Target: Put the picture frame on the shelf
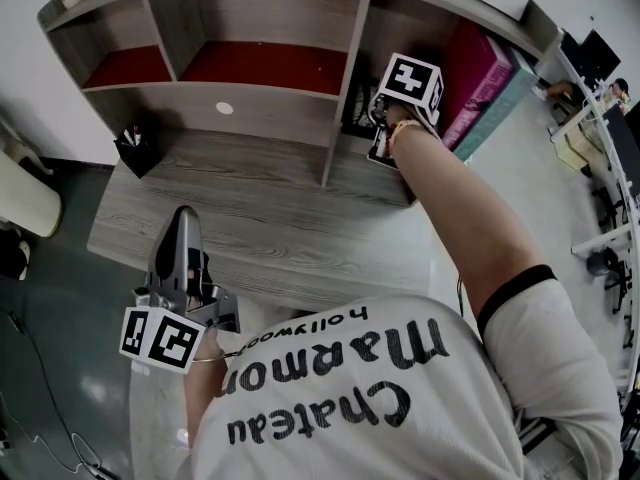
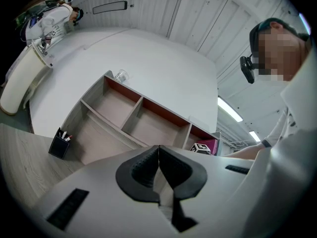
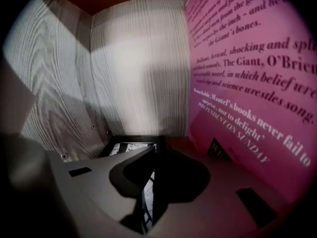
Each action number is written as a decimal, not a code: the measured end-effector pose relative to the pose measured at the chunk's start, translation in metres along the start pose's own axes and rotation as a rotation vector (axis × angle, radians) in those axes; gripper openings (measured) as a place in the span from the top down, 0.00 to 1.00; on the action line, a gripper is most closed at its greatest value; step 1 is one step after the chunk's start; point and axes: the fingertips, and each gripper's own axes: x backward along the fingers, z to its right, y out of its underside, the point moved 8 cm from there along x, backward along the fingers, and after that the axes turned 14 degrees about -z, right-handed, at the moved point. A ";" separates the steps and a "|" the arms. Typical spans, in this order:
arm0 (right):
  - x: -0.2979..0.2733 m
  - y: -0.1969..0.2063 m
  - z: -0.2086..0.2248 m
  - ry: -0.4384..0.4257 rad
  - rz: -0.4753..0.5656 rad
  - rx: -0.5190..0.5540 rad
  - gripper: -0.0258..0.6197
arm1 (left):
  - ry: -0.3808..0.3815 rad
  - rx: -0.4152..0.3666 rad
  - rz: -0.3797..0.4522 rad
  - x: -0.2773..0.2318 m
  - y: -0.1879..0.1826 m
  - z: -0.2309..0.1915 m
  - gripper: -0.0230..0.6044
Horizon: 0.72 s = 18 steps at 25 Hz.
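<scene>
A shelf unit (image 1: 250,98) stood at the far side of a desk (image 1: 250,228), with a pen holder (image 1: 135,151) at the left. In the rightmost compartment, a picture frame (image 3: 130,144) sat clamped in the right gripper (image 3: 156,151), left of a book (image 3: 247,83).

One picture frame (image 3: 130,144), one pink book (image 3: 247,83), one pen holder (image 1: 137,151)
</scene>
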 end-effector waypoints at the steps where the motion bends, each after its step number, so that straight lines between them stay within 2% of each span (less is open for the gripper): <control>1: 0.000 -0.001 0.000 0.005 0.000 0.003 0.85 | 0.000 -0.001 0.000 -0.001 0.000 0.000 0.94; 10: -0.003 -0.002 -0.005 0.011 -0.024 0.035 0.86 | 0.002 -0.009 0.003 -0.002 0.001 0.005 0.94; 18: -0.006 -0.006 -0.006 -0.020 -0.052 0.038 0.86 | -0.013 -0.028 0.021 0.004 -0.002 0.009 0.94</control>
